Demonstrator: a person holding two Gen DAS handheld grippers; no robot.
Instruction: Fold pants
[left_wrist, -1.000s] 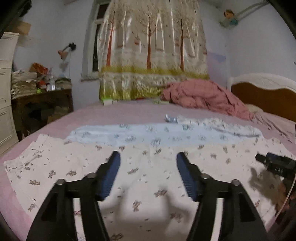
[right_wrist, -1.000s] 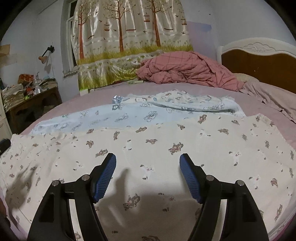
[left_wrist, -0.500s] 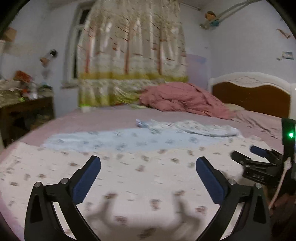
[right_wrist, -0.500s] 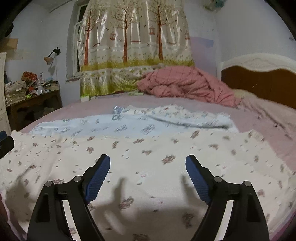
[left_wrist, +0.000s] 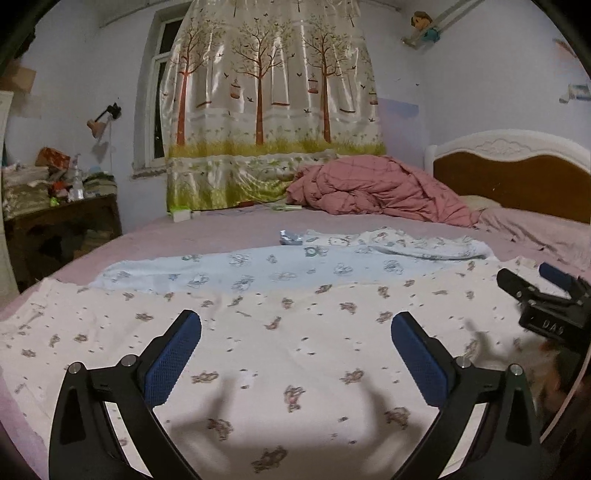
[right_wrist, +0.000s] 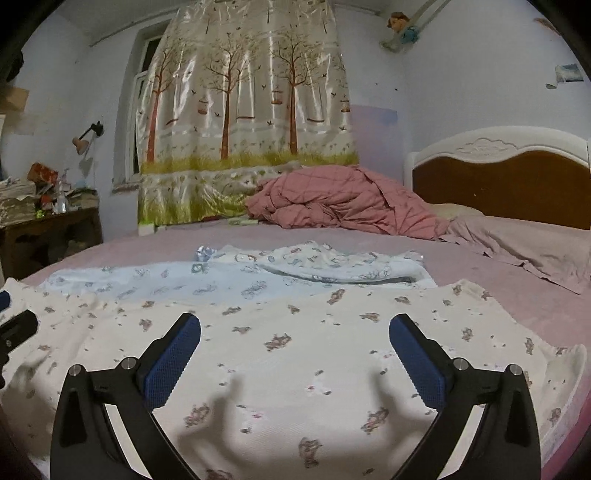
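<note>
Your left gripper (left_wrist: 295, 338) is hovering low over the white cotton pants with small brown animal prints (left_wrist: 303, 354), jaws spread wide and released, nothing between the blue pads (left_wrist: 173, 360). They have just been opening. The pants are lying flat across the near part of the pink-sheeted bed (left_wrist: 229, 229), running side to side under both grippers.

Your right gripper (right_wrist: 295, 339) is hanging over the same pants (right_wrist: 295, 347), further toward the headboard end of the bed (right_wrist: 480, 266). Its jaws have just been opening too; they are standing wide and released, with only the cloth's surface below them and no fold pinched. Both grippers are casting shadows on the pants close to the fingers.

From the left wrist camera you are seeing the right gripper (left_wrist: 532, 277) at the pants' right edge. From the right wrist camera one black fingertip of the left gripper (right_wrist: 16, 326) is showing at the pants' left edge.

Just beyond the pants, touching their far edge, a pale blue printed garment (left_wrist: 258, 269) is lying flat. A white printed garment (left_wrist: 399, 245) is resting beyond that. A crumpled pink quilt (left_wrist: 373, 190) is sitting well beyond the pants, near the tree-patterned curtain (left_wrist: 269, 110). A white-and-brown wooden headboard (left_wrist: 517, 166) is standing to the right of the quilt.
</note>
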